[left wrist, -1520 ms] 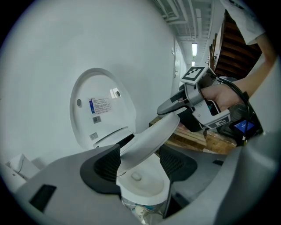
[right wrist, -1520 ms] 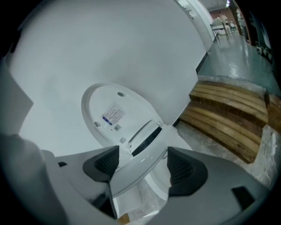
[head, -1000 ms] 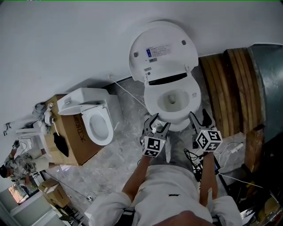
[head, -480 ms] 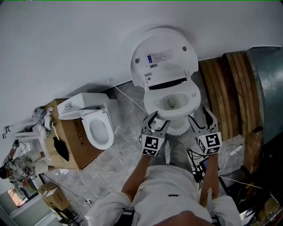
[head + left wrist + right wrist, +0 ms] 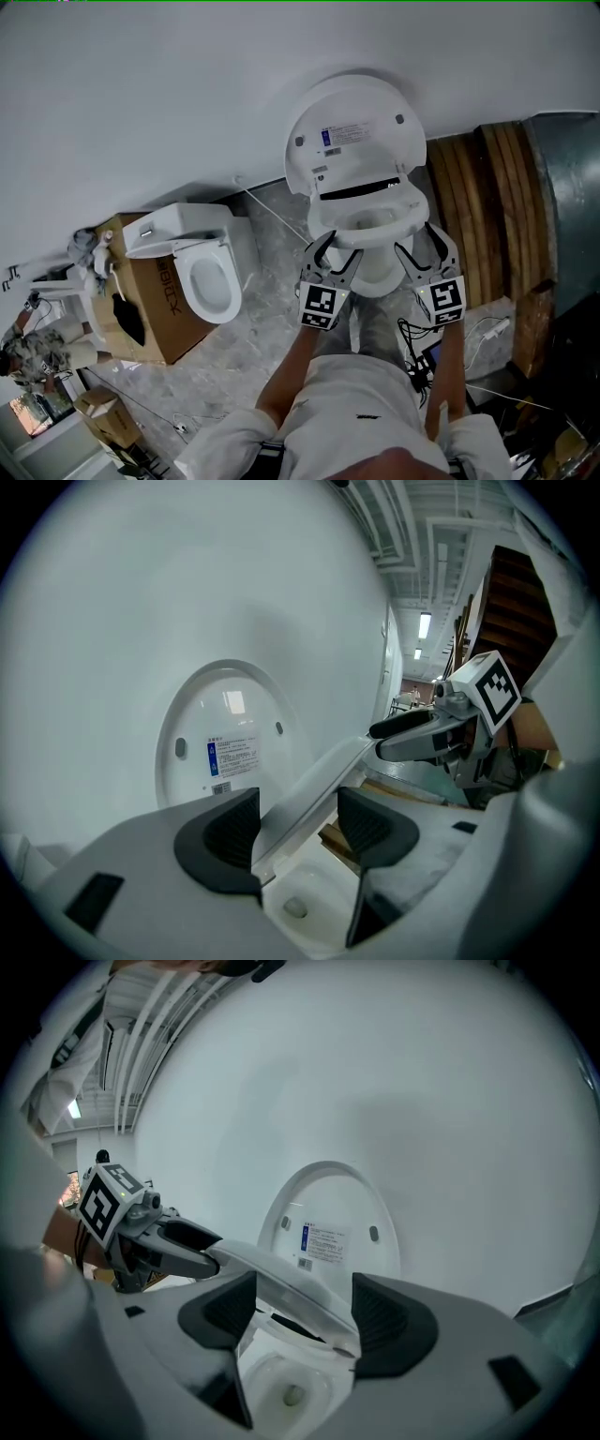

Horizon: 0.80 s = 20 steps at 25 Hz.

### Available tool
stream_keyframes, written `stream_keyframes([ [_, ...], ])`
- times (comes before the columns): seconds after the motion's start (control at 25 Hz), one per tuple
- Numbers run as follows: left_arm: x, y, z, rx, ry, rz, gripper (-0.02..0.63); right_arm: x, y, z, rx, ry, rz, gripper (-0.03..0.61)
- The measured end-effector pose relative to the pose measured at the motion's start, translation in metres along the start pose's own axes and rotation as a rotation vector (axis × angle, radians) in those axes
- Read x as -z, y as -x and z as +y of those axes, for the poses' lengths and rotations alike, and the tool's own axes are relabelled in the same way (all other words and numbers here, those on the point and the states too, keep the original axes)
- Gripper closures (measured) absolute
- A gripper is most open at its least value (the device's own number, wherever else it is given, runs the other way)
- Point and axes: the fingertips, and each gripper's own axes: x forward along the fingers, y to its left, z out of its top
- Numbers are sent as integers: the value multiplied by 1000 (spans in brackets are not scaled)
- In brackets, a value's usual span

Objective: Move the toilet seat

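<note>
A white toilet stands against the wall with its lid (image 5: pixel 356 141) upright. Its seat (image 5: pixel 373 238) is tilted up off the bowl (image 5: pixel 375 272). My left gripper (image 5: pixel 336 258) is shut on the seat's front left edge, and my right gripper (image 5: pixel 420 248) is shut on its front right edge. In the left gripper view the seat (image 5: pixel 319 785) runs slanting between my left gripper's (image 5: pixel 295 832) pads toward the right gripper (image 5: pixel 412 738). In the right gripper view the seat (image 5: pixel 291 1283) spans the right gripper's (image 5: pixel 300 1312) pads, with the left gripper (image 5: pixel 187 1241) at its far end and the bowl's water (image 5: pixel 286 1393) below.
A second, smaller toilet (image 5: pixel 202 267) sits on a cardboard box (image 5: pixel 150 300) to the left. Wooden boards (image 5: pixel 469 206) and a metal duct (image 5: pixel 572 206) stand to the right of the toilet. Cables (image 5: pixel 422 352) lie on the floor by my right leg.
Both grippers have moved up and toward the wall, and the seat's front has risen off the bowl with them. The right gripper has rolled.
</note>
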Motion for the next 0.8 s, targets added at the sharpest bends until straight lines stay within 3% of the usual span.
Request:
stream_keyframes([
  [0.36, -23, -10, 21, -9, 7, -43, 339, -23, -21, -5, 9, 36, -16, 331],
  [0.8, -43, -23, 44, -29, 9, -86, 345, -44, -46, -16, 27, 38, -54, 354],
])
